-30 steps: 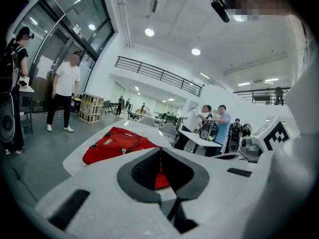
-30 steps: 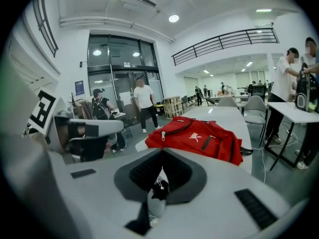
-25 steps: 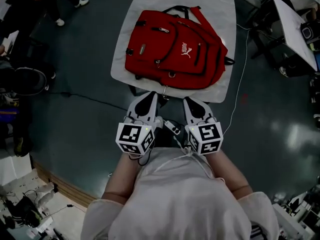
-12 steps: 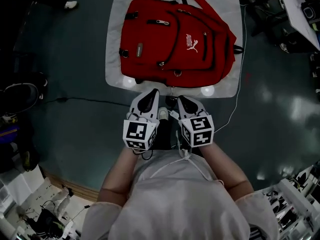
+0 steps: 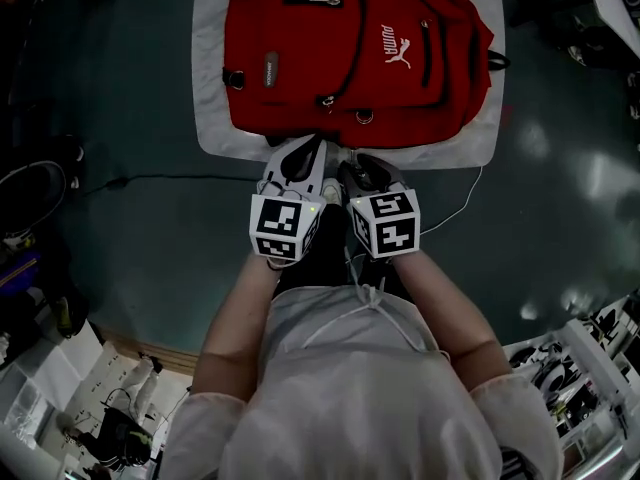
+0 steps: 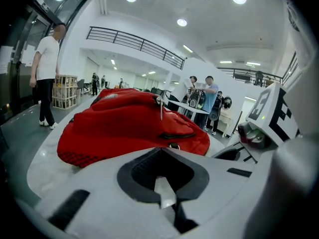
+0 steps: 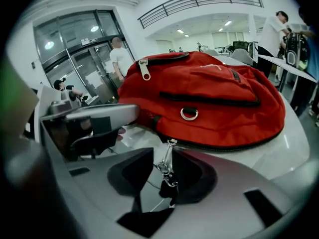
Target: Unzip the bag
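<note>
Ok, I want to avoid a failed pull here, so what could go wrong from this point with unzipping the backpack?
1. The right hand-held gripper's jaws stand apart around the thin zipper pull; tugging before they close would likely let it slip out.
2. The left hand-held gripper is shut on nothing, so the red backpack lies unbraced on the table; a pull may drag it rather than run the zipper.

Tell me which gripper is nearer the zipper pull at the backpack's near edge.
Right. The right gripper has the zipper pull between its parted jaws; the left gripper sits just left of it, jaws together, empty.
</note>
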Motion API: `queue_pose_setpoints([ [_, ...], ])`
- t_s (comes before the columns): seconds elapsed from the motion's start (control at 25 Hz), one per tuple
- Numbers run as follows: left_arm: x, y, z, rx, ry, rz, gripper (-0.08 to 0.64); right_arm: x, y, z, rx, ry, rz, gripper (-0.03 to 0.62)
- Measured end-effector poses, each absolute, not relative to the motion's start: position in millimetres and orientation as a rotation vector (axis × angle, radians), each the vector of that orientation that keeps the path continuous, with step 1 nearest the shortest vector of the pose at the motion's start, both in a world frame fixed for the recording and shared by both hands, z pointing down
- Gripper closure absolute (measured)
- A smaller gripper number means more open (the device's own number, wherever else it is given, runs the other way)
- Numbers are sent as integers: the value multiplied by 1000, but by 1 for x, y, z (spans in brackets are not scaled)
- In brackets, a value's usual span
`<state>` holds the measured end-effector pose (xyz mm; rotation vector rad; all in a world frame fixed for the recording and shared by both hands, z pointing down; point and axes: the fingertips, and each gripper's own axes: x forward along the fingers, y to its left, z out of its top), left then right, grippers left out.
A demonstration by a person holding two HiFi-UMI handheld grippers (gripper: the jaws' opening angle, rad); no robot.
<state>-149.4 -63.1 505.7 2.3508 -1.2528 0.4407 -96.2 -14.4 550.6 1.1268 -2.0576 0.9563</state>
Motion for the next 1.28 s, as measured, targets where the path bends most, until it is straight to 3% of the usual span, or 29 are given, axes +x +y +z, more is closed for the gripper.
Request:
queue_pose_setpoints([
  [0.2,-147,-74,522,2347,-1212,495,538,-97,-20,562,1182,-1990,959,478],
  [0.4,-149,-77,539,2241,-1197,503,538,-92,-24,565,1239,-1909,925,536],
  [0.76,-148,-78,551,2235,-1211,656,540,-93,-25,562,1104,-1971,759,561],
  [1.28,-148,-79,555,2200,-1198,685,540,-76,-21,567,924,-2017,843,564],
])
